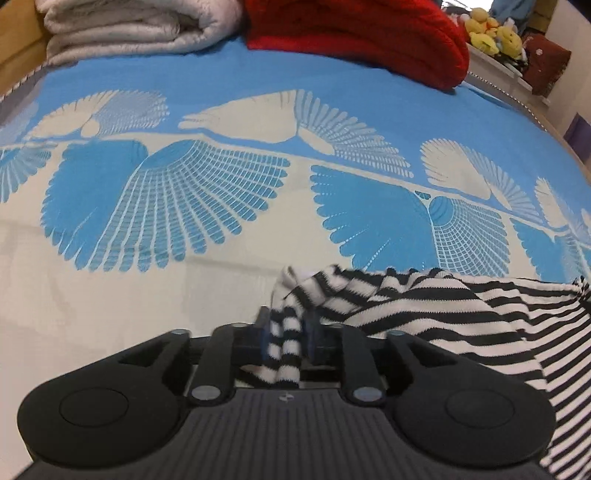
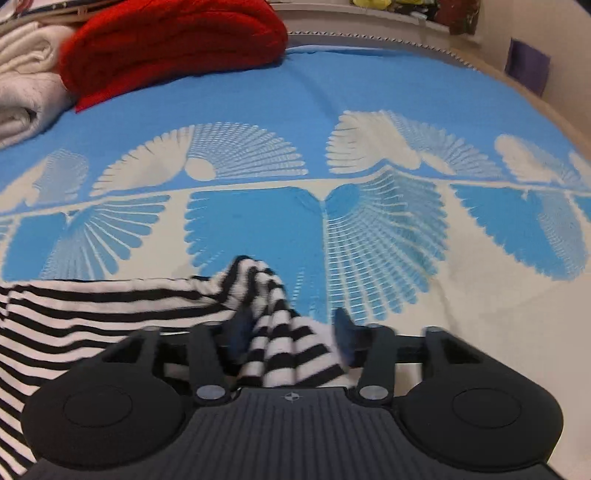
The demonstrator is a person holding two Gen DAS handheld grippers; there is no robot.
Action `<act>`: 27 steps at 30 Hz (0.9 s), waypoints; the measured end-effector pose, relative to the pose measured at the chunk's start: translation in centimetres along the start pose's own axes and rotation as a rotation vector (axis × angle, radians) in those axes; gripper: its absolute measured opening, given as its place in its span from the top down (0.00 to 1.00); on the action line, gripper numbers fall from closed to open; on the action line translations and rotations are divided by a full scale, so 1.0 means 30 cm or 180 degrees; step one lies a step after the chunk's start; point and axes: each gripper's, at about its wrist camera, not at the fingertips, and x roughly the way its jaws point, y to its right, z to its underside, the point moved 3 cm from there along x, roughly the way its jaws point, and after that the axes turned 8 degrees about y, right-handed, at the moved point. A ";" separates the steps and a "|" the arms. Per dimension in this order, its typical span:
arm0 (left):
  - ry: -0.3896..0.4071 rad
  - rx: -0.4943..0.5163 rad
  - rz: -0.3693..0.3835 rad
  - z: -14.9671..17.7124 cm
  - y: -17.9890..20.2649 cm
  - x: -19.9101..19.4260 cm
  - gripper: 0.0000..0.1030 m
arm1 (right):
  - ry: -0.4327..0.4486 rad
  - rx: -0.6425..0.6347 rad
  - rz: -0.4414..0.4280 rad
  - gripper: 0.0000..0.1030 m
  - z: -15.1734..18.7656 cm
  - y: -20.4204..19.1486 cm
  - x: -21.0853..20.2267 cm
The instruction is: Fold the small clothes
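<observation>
The black-and-white striped garment [image 1: 461, 317] lies on the near, pale part of the bird-print bedspread [image 1: 258, 92]. 1 bunched corner sits between the left gripper [image 1: 286, 325] fingers, another between the right gripper [image 2: 291, 328] fingers; both pairs parted, fabric loose. No writing readable.

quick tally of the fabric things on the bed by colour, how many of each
black and white striped: 1, the striped garment between both hand-held grippers
red: 1, the red knit at the far end
white: 1, the white folded blanket beside it
blue and cream: 1, the patterned bedspread under everything
total: 4
</observation>
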 end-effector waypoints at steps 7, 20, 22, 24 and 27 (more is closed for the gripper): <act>-0.0075 -0.0628 0.0194 -0.004 -0.109 -0.240 0.63 | -0.0027 0.0446 -0.0246 0.46 0.014 0.110 -0.175; -0.0527 -0.0823 0.0238 0.331 -0.228 -0.485 0.62 | -0.0510 0.0995 -0.0490 0.47 0.288 0.275 -0.508; -0.0455 -0.1010 0.0365 0.329 -0.254 -0.489 0.61 | -0.0594 0.1113 -0.0500 0.48 0.312 0.276 -0.490; -0.0567 -0.1066 0.0396 0.344 -0.265 -0.471 0.61 | -0.0675 0.1095 -0.0450 0.48 0.330 0.266 -0.471; -0.0727 -0.1168 0.0383 0.361 -0.265 -0.437 0.61 | -0.0792 0.1091 -0.0374 0.50 0.354 0.256 -0.446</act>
